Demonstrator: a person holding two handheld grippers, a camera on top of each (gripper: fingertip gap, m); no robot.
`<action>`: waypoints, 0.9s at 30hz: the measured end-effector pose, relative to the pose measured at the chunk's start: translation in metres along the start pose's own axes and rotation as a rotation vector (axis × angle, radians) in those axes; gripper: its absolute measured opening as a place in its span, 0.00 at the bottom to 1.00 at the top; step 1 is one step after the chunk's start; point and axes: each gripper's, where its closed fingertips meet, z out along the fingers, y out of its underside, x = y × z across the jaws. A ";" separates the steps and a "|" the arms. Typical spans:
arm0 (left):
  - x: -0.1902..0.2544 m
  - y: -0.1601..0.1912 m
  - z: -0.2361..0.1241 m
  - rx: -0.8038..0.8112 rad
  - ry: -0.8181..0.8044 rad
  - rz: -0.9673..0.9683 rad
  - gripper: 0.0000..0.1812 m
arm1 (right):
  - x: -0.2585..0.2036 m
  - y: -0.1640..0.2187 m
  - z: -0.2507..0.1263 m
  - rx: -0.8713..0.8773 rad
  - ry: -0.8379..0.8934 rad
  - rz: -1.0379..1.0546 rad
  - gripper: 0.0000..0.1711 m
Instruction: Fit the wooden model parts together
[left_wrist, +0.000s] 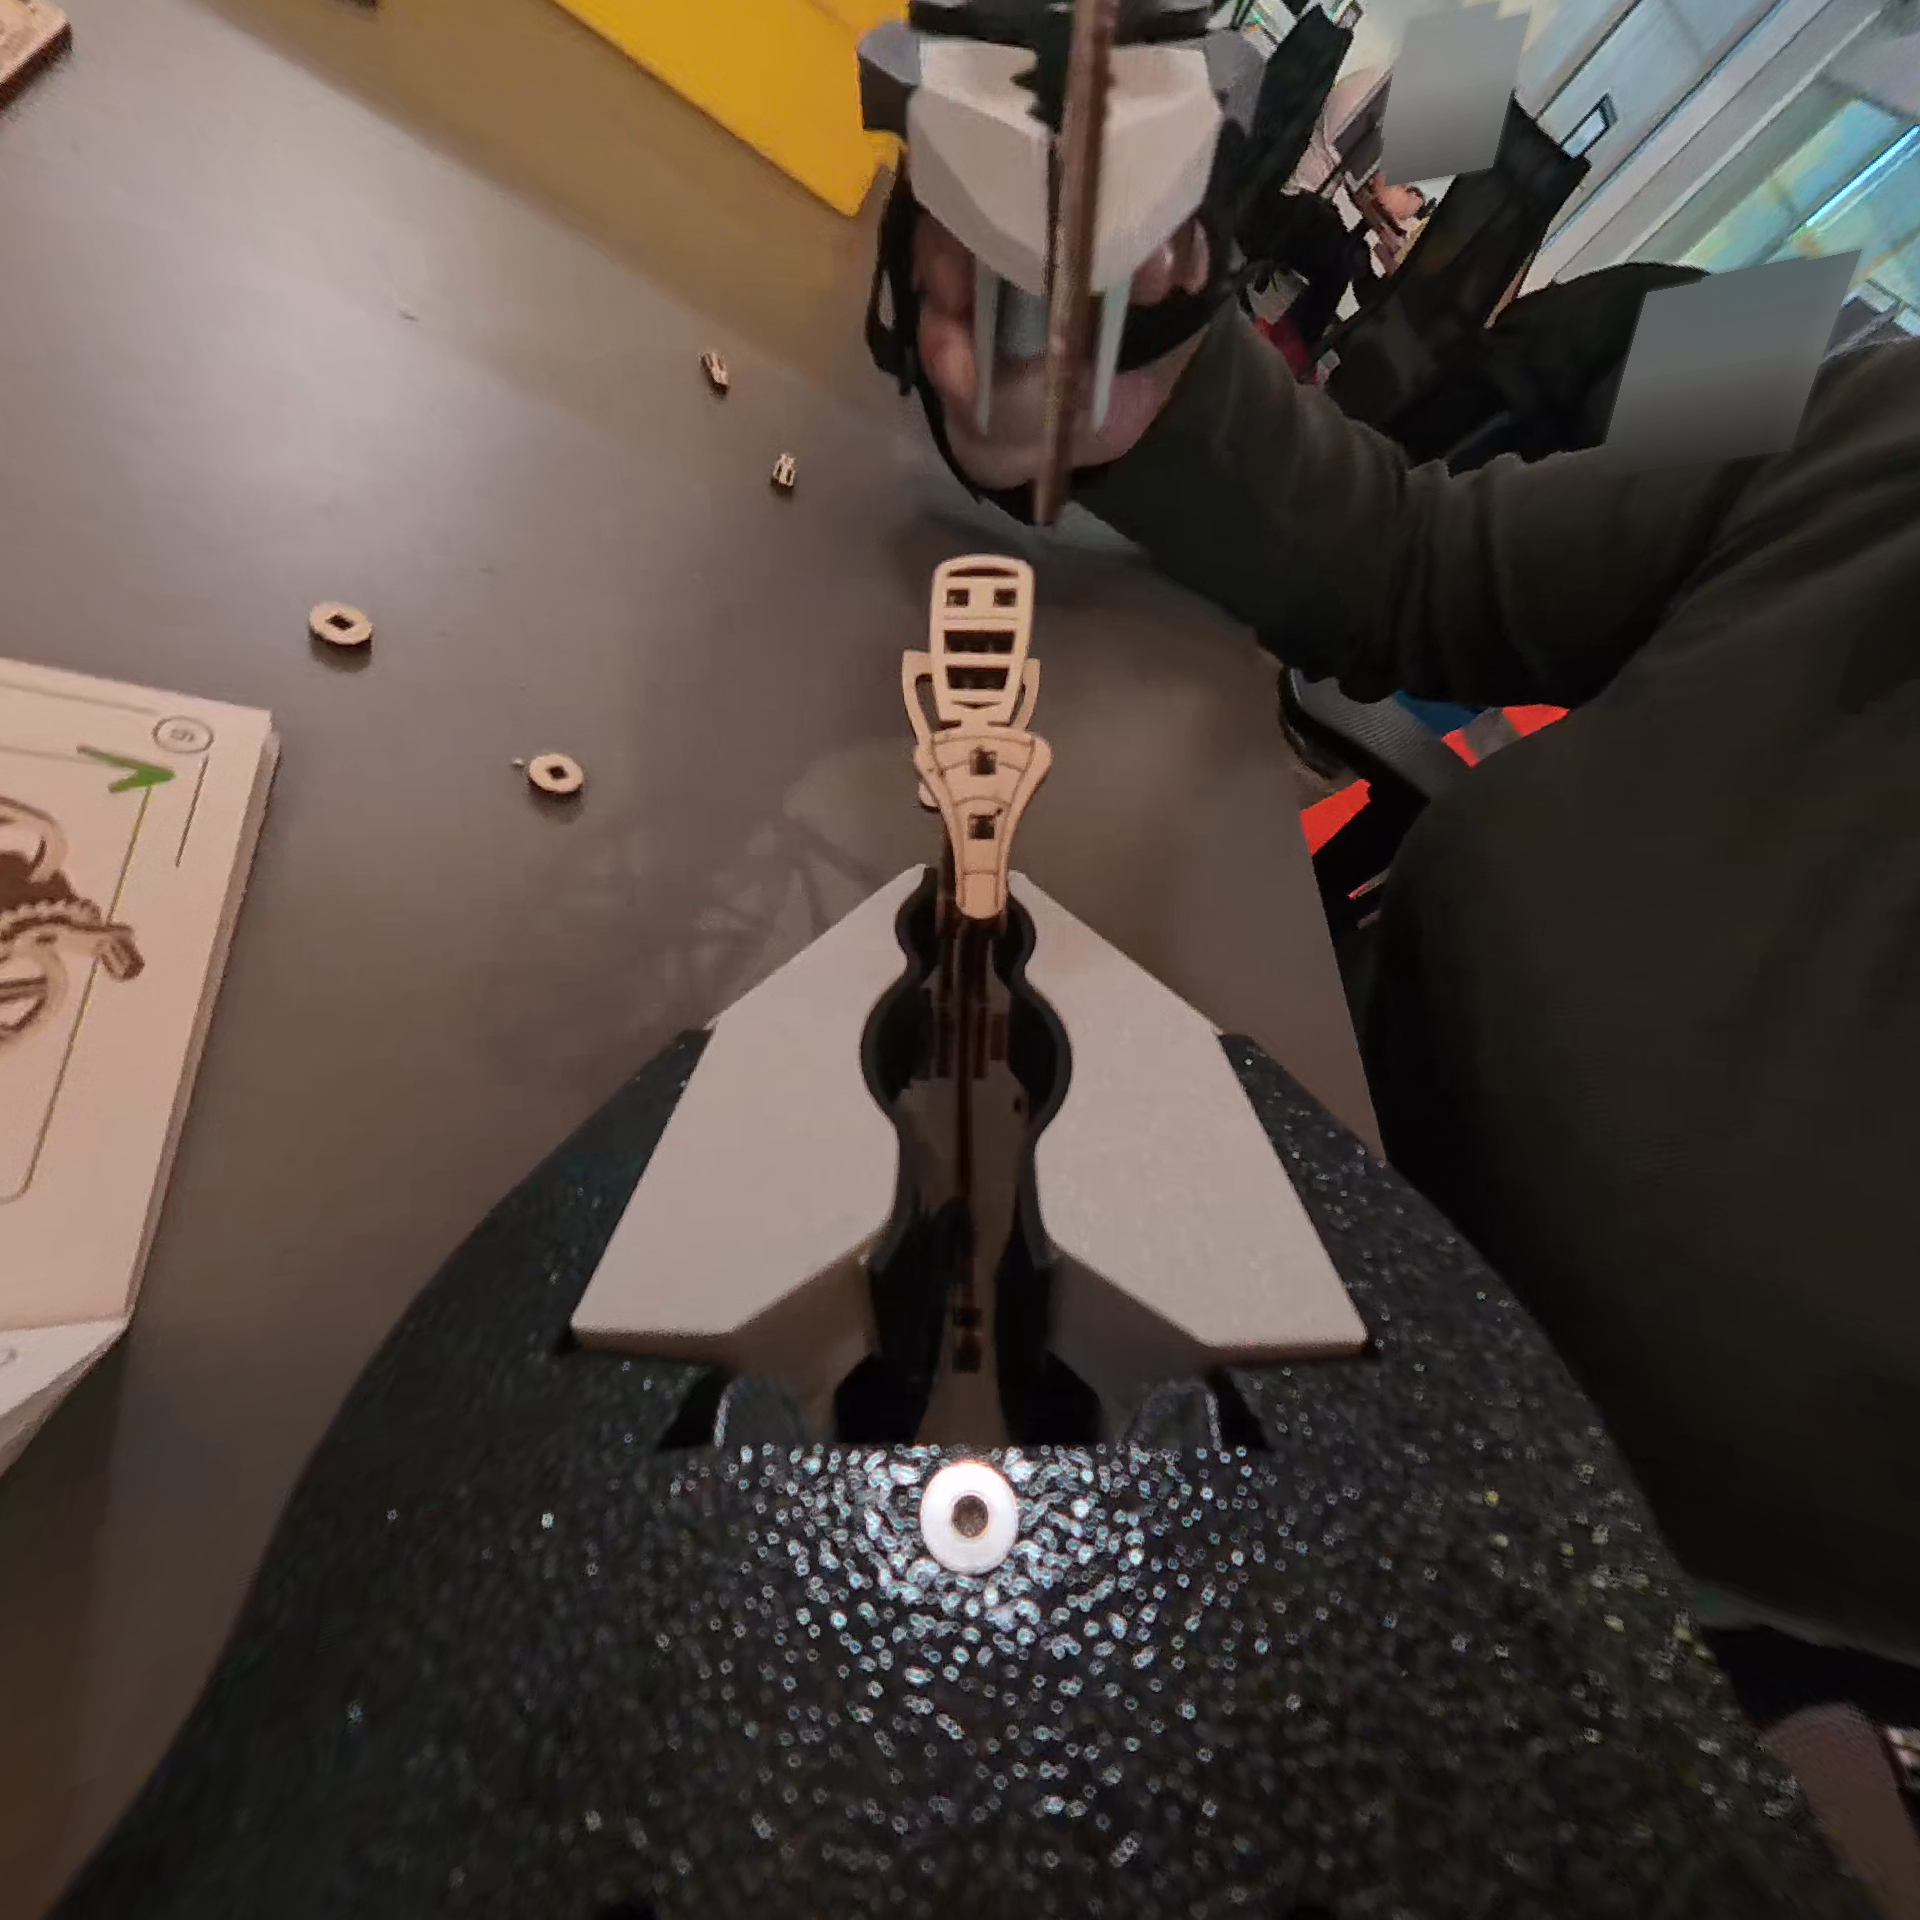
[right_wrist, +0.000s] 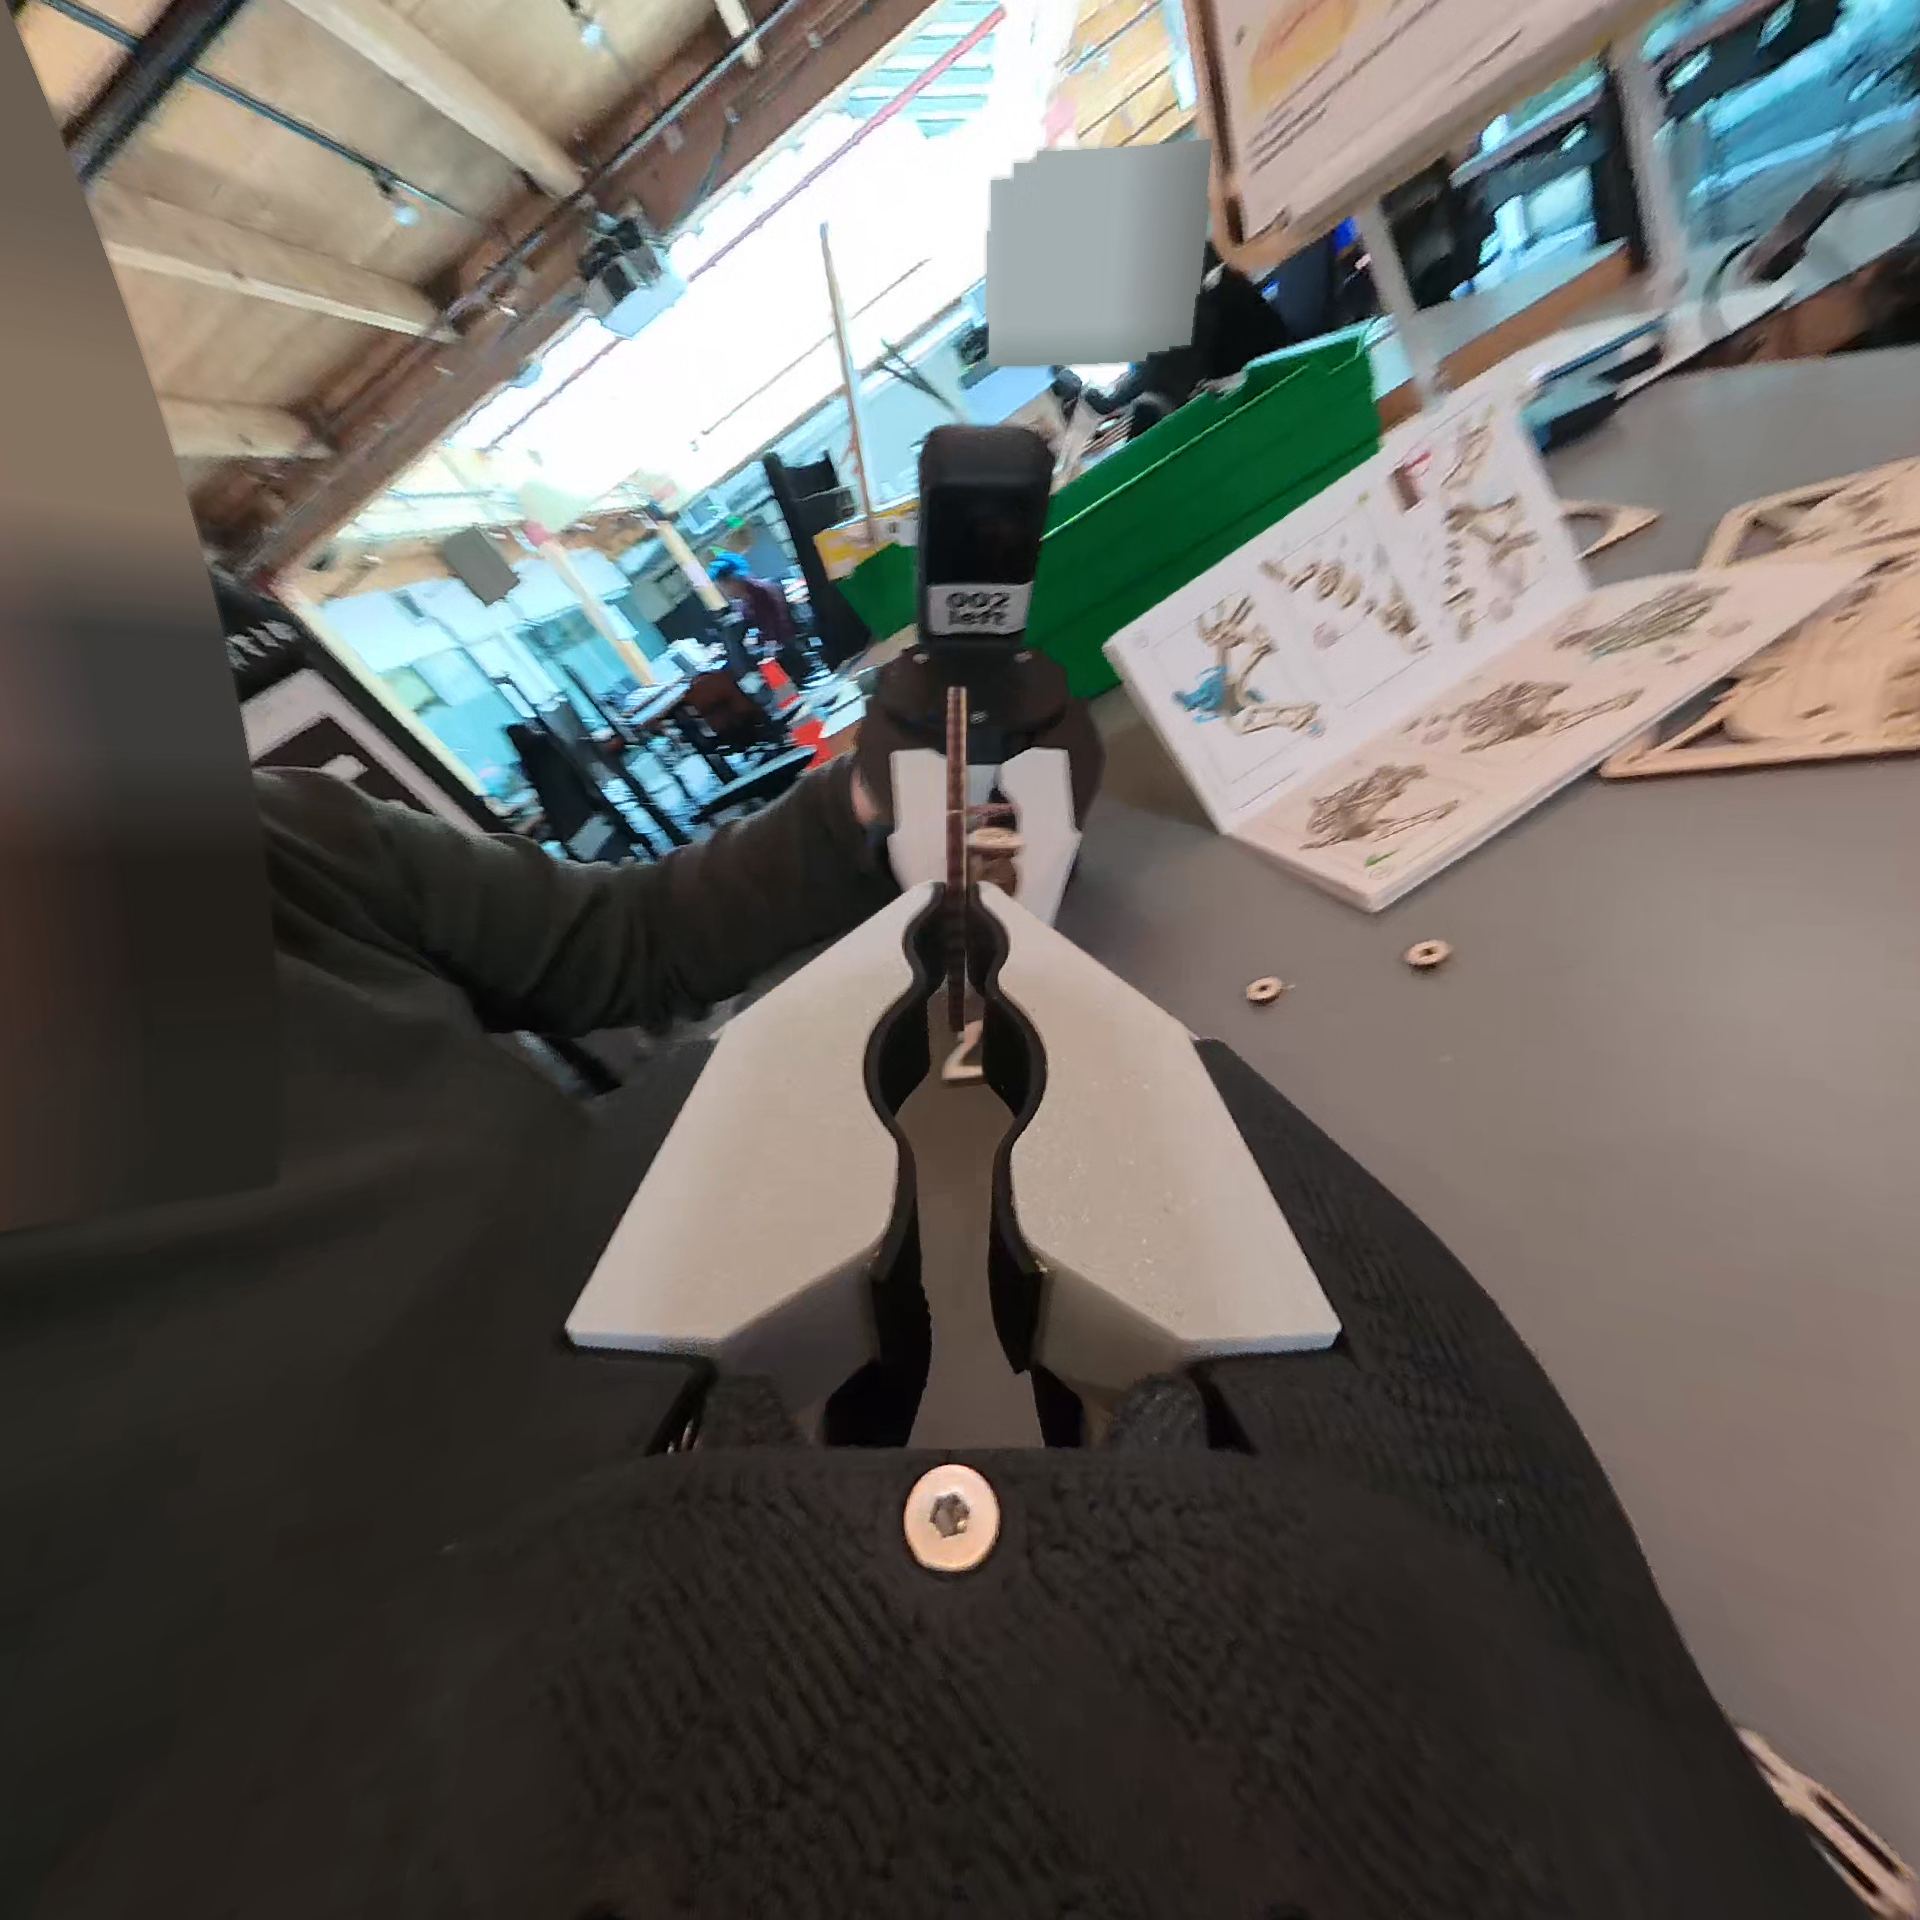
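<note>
**2 slim wooden pieces, held tip to tip above the table**

From where I stand, both tools are up off the grey table (left_wrist: 416, 416) and facing each other. The left gripper (left_wrist: 966, 904) is pinched narrow on a pale cut-out wooden piece (left_wrist: 982, 727), a flat strip with small square slots and a ladder-like head that pokes forward past the fingertips. Opposite, the right gripper (right_wrist: 961, 925) is clamped on a second thin wooden part (right_wrist: 956, 831), seen edge-on as a dark sliver; in the left wrist view that same part (left_wrist: 1070, 260) hangs down from the far tool, its lower end just above the head of the pale piece and not touching it.

I'd judge this the lining-up step: each piece is secured, nothing joined yet. The next move calls for bringing the dark edge squarely to 1 of the slots, keeping the 2 planes crossed and steady, then pressing gently, since such thin wood looks likely to flex or snap.

Loose bits wait on the table: 2 round washers (left_wrist: 341, 623) and 2 tiny connectors (left_wrist: 784, 471). An open instruction booklet (right_wrist: 1455, 707) lies beyond, with cut wooden sheets (right_wrist: 1818, 644) beside it.
</note>
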 end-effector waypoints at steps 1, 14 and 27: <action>0.001 0.000 0.001 0.001 -0.002 0.013 0.04 | 0.001 -0.001 0.000 0.004 0.010 -0.009 0.00; 0.000 -0.014 -0.008 0.112 0.043 -0.066 0.04 | 0.007 -0.002 -0.002 0.003 0.038 0.006 0.00; 0.005 -0.015 -0.006 0.120 0.066 -0.057 0.04 | 0.009 0.000 0.000 0.037 0.018 0.072 0.00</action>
